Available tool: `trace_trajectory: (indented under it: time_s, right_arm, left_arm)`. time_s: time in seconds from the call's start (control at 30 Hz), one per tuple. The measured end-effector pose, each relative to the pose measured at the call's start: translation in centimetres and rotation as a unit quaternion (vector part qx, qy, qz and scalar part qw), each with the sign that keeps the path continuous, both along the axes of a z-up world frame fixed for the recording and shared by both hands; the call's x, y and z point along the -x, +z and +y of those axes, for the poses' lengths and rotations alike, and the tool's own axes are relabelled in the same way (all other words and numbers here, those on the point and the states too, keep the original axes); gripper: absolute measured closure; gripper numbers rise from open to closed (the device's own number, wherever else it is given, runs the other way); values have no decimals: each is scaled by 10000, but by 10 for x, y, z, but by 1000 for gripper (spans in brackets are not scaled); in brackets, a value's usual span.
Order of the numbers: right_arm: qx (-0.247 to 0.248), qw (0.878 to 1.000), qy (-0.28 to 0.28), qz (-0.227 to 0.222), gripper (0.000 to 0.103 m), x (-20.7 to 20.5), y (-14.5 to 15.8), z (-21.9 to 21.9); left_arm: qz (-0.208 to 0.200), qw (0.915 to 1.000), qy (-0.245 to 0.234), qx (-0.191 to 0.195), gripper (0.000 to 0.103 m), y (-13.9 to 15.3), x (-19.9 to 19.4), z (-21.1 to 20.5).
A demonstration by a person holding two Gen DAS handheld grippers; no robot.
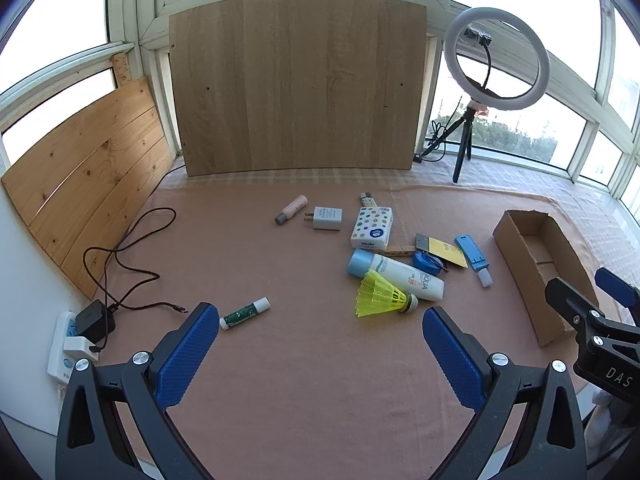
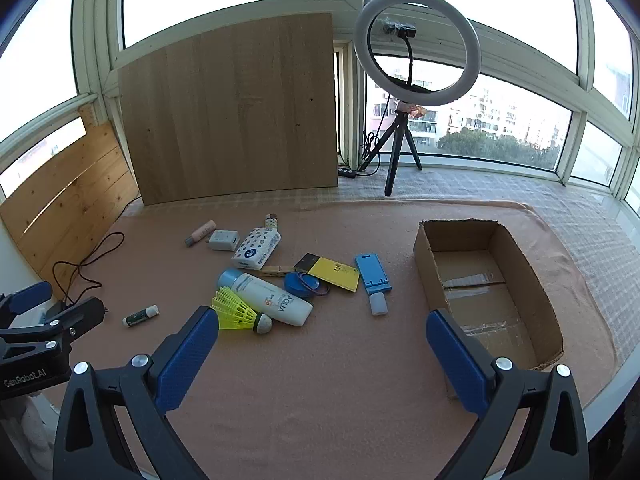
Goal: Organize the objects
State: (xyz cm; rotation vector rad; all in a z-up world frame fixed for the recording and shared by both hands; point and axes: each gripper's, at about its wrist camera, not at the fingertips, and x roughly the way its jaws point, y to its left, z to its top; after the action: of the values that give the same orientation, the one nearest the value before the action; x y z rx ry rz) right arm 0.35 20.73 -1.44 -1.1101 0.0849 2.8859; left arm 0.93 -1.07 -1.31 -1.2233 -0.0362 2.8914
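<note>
Cloth [image 2: 320, 380] (pink) covers the windowed sill; both grippers' fingers [image 1: 188, 356] spread, holding nothing.

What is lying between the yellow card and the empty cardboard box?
A blue phone stand with a small white bottle at its near end lies between the yellow card and the cardboard box, clearest in the right wrist view.

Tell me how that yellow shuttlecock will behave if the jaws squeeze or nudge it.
The yellow shuttlecock probably weighs very little, so a nudge may send it skidding. Its open ribbed skirt looks flexible and could deform under a squeeze. Lying on its side against the white sunscreen bottle, it would likely roll in an arc.
</note>
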Motion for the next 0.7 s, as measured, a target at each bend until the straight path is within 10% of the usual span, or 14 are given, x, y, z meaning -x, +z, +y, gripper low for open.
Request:
trace_trajectory:
  time_s: [0.7]
  right_arm:
    - [9, 10000, 3, -19, 0, 3, -1, -1]
  left_arm:
    - [-30, 10000, -29, 5, 0, 2, 8, 5]
